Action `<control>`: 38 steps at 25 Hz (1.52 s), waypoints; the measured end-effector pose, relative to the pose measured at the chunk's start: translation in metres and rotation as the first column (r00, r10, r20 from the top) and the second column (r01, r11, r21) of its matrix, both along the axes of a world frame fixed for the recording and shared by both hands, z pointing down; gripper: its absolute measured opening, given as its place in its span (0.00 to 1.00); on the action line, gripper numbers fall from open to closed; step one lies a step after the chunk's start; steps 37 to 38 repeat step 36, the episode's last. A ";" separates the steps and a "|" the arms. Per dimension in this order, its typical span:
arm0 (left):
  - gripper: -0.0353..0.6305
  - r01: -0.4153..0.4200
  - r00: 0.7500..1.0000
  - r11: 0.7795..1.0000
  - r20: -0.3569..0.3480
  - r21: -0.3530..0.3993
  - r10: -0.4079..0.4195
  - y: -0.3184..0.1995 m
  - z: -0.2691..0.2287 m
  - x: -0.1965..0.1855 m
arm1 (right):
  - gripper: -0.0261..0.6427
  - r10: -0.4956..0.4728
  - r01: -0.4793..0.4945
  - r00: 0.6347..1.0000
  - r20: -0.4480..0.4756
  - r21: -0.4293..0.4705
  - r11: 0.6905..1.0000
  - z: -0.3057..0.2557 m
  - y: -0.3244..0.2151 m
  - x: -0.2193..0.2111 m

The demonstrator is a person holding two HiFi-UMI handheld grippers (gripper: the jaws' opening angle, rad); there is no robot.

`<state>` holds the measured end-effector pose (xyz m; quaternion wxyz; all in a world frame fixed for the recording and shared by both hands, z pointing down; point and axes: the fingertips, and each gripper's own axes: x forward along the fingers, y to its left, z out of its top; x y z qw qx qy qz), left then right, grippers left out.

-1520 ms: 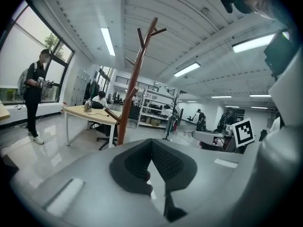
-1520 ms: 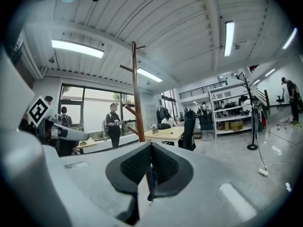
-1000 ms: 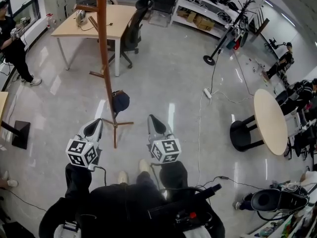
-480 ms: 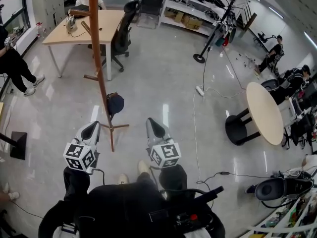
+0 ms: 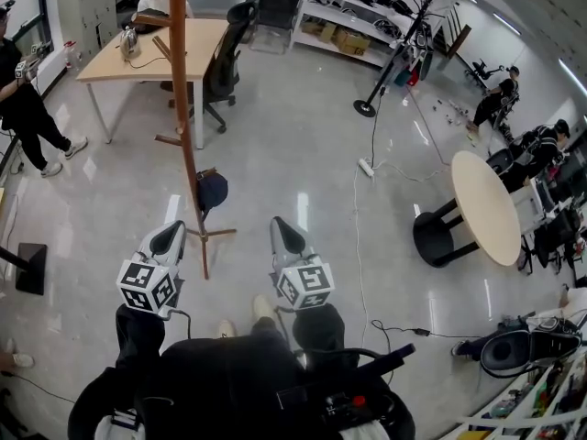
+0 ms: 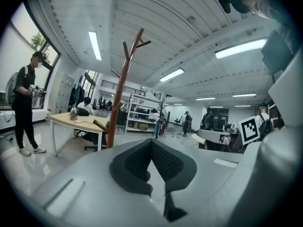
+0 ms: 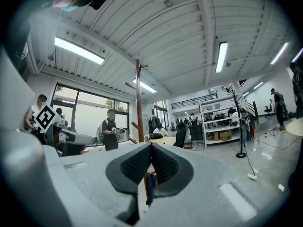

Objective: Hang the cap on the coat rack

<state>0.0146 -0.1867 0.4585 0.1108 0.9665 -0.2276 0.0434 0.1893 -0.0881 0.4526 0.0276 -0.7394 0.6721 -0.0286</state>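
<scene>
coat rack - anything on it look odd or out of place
Only mildly: the dark cap seems to hang from a low peg near the base of the coat rack, while the top pegs are bare. The rack stands upright; nothing looks damaged.

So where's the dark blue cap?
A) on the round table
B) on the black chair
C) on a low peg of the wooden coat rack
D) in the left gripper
C: the cap hangs at a low peg on the coat rack, just above its feet.

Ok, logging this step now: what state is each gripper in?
Left gripper: closed, nothing between its jaws.
Right gripper: closed, nothing between its jaws.
</scene>
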 end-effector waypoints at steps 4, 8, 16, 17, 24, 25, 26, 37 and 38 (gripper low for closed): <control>0.05 0.010 1.000 1.000 -0.001 0.003 -0.010 -0.002 -0.001 -0.001 | 0.04 -0.010 0.010 1.000 -0.003 0.000 1.000 -0.002 -0.002 0.000; 0.05 0.022 1.000 1.000 -0.005 0.003 -0.022 -0.001 -0.002 -0.004 | 0.04 -0.016 0.016 1.000 -0.006 -0.001 1.000 -0.002 -0.001 0.000; 0.05 0.033 0.999 0.999 -0.004 0.003 -0.033 0.004 -0.002 -0.008 | 0.04 -0.040 0.040 0.999 0.001 -0.003 0.999 0.000 0.002 -0.006; 0.05 0.033 0.999 0.999 -0.003 0.003 -0.033 0.005 -0.002 -0.008 | 0.04 -0.039 0.039 0.999 0.002 -0.002 0.999 -0.001 0.003 -0.005; 0.05 0.028 1.000 1.000 -0.001 0.004 -0.028 0.007 -0.003 -0.003 | 0.04 -0.030 0.030 1.000 0.004 -0.001 1.000 -0.001 0.006 -0.001; 0.05 0.029 1.000 1.000 -0.001 0.003 -0.029 0.006 -0.002 -0.003 | 0.04 -0.030 0.030 1.000 0.003 -0.001 1.000 -0.001 0.005 -0.001; 0.05 0.029 1.000 1.000 -0.002 0.003 -0.029 0.006 -0.002 -0.003 | 0.04 -0.031 0.031 1.000 0.002 -0.001 1.000 -0.001 0.005 -0.001; 0.05 0.028 1.000 1.000 0.000 0.001 -0.028 0.004 -0.001 -0.002 | 0.04 -0.028 0.028 1.000 -0.001 -0.002 1.000 -0.001 0.003 0.001; 0.05 0.028 1.000 1.000 0.000 0.001 -0.028 0.004 -0.001 -0.002 | 0.04 -0.028 0.028 1.000 -0.001 -0.002 1.000 -0.001 0.003 0.001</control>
